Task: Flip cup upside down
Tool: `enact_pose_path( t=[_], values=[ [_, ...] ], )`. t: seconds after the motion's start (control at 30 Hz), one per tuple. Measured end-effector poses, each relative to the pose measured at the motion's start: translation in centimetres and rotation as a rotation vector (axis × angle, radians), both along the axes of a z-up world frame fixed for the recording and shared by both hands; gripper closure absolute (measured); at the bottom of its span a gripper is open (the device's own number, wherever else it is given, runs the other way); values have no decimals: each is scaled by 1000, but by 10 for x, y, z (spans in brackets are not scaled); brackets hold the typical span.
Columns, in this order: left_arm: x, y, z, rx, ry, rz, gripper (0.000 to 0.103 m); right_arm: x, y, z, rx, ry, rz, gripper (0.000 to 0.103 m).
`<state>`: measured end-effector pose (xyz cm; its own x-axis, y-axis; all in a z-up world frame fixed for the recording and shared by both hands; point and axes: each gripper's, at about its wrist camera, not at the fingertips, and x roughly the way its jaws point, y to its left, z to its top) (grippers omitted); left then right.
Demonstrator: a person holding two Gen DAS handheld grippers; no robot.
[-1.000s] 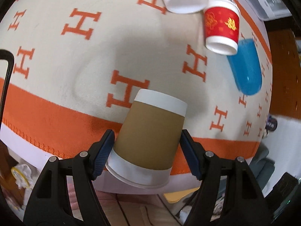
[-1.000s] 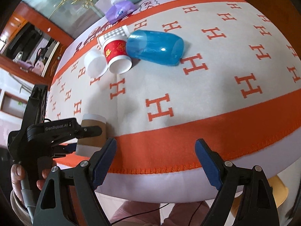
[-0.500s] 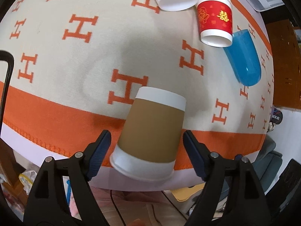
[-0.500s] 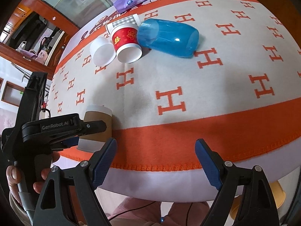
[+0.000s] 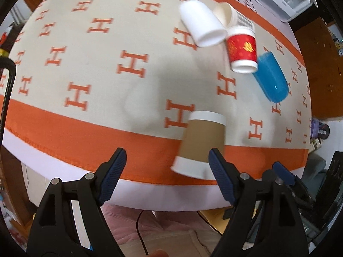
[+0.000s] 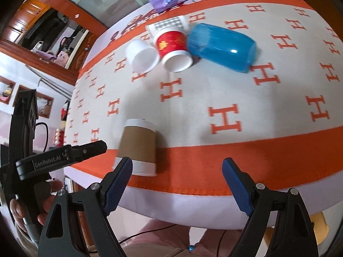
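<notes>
The left hand-held gripper (image 5: 167, 167) hangs just off the near edge of the tabletop (image 5: 150, 85) with its jaws spread wide and nothing between them; its right finger overlaps the brown cup's rim in the left wrist view without gripping it. The right hand-held gripper (image 6: 175, 177) is also spread wide and holds nothing, just off the same near edge.

The brown paper cup (image 5: 201, 143) stands upside down close to the near edge, its wide white-banded mouth on the orange border stripe of the H-patterned cloth and its base on top.

Toward the far edge lies a cluster of cups on their sides: a white cup (image 5: 202, 26), a red cup (image 5: 242, 50) beside it, and a blue plastic cup (image 5: 271, 78) touching the red one. Behind them a checked cup (image 6: 169, 24) lies partly hidden.
</notes>
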<state>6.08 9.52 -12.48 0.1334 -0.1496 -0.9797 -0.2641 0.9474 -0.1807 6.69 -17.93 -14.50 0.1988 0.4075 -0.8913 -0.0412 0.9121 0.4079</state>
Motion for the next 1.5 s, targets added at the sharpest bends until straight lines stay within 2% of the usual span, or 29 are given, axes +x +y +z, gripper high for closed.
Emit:
enact_pose_path(
  t=[0.07, 0.13, 0.3, 0.43, 0.57, 0.73, 0.83, 1.0, 1.07, 1.13, 1.33, 1.4, 1.5],
  values=[
    [-5, 10, 1, 12, -15, 11, 30, 3, 8, -1, 17, 8, 6, 16],
    [-9, 14, -3, 27, -18, 19, 38, 5, 15, -3, 31, 18, 14, 16],
    [-14, 24, -20, 2, -28, 36, 42, 15, 36, -16, 57, 59, 41, 16],
    [-21, 35, -25, 16, -96, 53, 42, 25, 52, -30, 81, 92, 51, 16],
    [-24, 42, -30, 64, -167, 45, 42, 38, 63, -49, 97, 131, 45, 16],
    [-23, 46, -38, 89, -196, -4, 42, 53, 76, -68, 97, 167, 51, 16],
    [-23, 46, -43, 91, -202, -25, 46, 59, 85, -77, 93, 184, 58, 19],
    [-22, 45, -48, 98, -205, -44, 47, 63, 94, -87, 89, 210, 72, 26],
    [-22, 45, -47, 112, -238, -44, 47, 63, 98, -91, 96, 224, 75, 36],
    [-23, 45, -45, 133, -264, -44, 47, 62, 100, -92, 96, 231, 76, 40],
    [-21, 41, -38, 124, -305, -90, 47, 59, 98, -80, 95, 185, 77, 42],
    [-21, 39, -35, 126, -326, -98, 47, 60, 98, -71, 97, 135, 76, 42],
    [-19, 39, -32, 107, -348, -92, 47, 63, 100, -55, 86, 13, 73, 42]
  ],
)
